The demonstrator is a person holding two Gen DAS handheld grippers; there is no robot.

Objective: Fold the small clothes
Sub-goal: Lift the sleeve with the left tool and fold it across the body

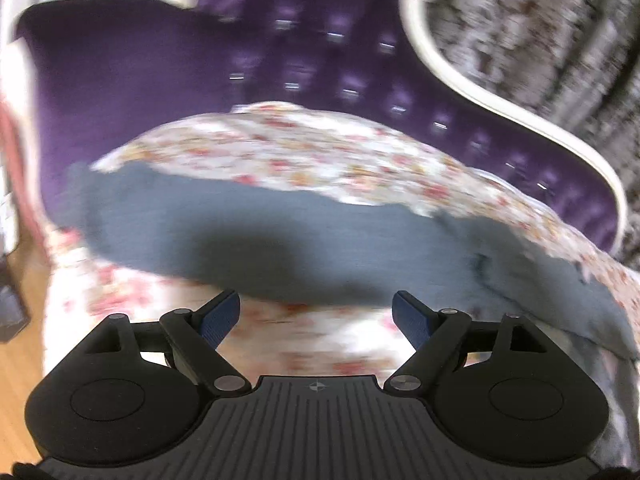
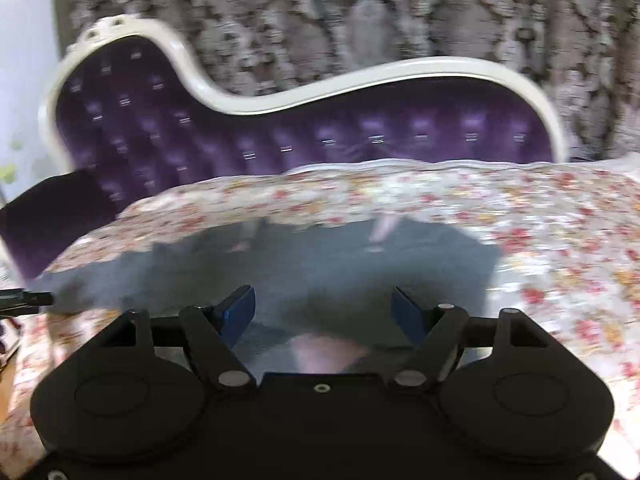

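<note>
Black and ribbed, the body of the left hand-held gripper (image 1: 316, 312) fills the bottom of its own view, its two blue-padded fingers (image 1: 218, 318) spread wide with nothing between them — only flowered fabric shows in the gap. Just past the fingertips lies the grey garment (image 1: 280, 236), a small piece of clothing spread flat across the flowered bedspread (image 1: 320, 148), one end trailing off toward the lower right of that view, where it bunches into a few creases. The right hand-held gripper (image 2: 324, 308) also stands wide open and holds nothing; its blue pads (image 2: 238, 314) hang above the near edge of the same grey garment (image 2: 320, 256), which in this view lies as a broad, roughly flat shape with a pale strip near its far edge. Whether either gripper touches the cloth cannot be told — both views are blurred. Behind the bedspread (image 2: 540, 216) rises a purple tufted headboard (image 2: 360, 136) with a curving white frame (image 2: 400, 72), and behind that hangs a grey patterned curtain (image 2: 360, 12). A strip of wooden floor (image 1: 20, 288) shows at the left edge of the left view.
</note>
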